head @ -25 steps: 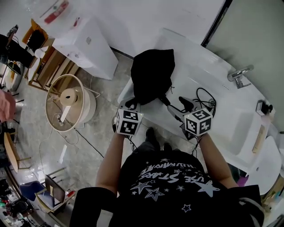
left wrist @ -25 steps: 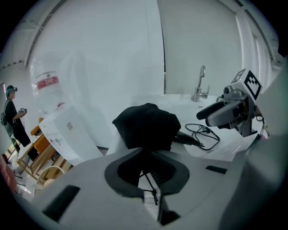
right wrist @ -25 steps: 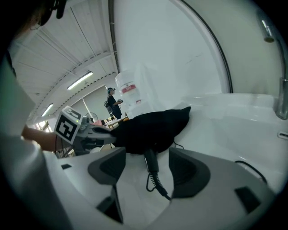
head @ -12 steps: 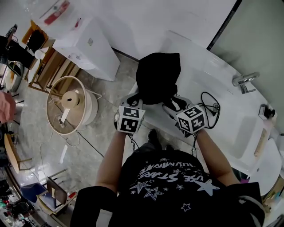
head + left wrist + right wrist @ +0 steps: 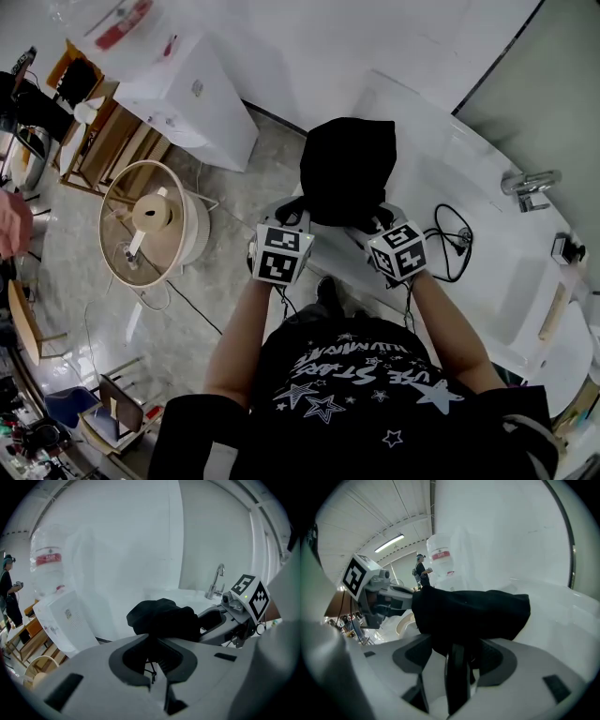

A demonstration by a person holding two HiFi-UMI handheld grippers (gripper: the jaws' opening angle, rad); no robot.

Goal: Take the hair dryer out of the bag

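A black cloth bag [image 5: 347,169] lies on the white counter [image 5: 497,253]. My left gripper [image 5: 286,217] is at the bag's near left edge, shut on a fold of the fabric [image 5: 164,618] with a thin drawstring hanging at the jaws [image 5: 157,656]. My right gripper [image 5: 375,220] is at the bag's near right edge. Its jaws have just been opening, and the hair dryer's black handle [image 5: 457,677] stands upright between them with gaps on both sides, coming out from under the bag [image 5: 473,611]. The dryer's black cord [image 5: 450,244] trails right on the counter.
A chrome faucet [image 5: 530,183] stands at the far right over the basin. On the floor to the left are a white cabinet [image 5: 187,94] and a round wooden spool [image 5: 150,220]. A water bottle [image 5: 47,564] stands at the left, with a person [image 5: 9,588] behind.
My right gripper has moved left from the cord to the bag's right edge, over the dryer's handle. The left gripper has shifted a little, still holding the bag.
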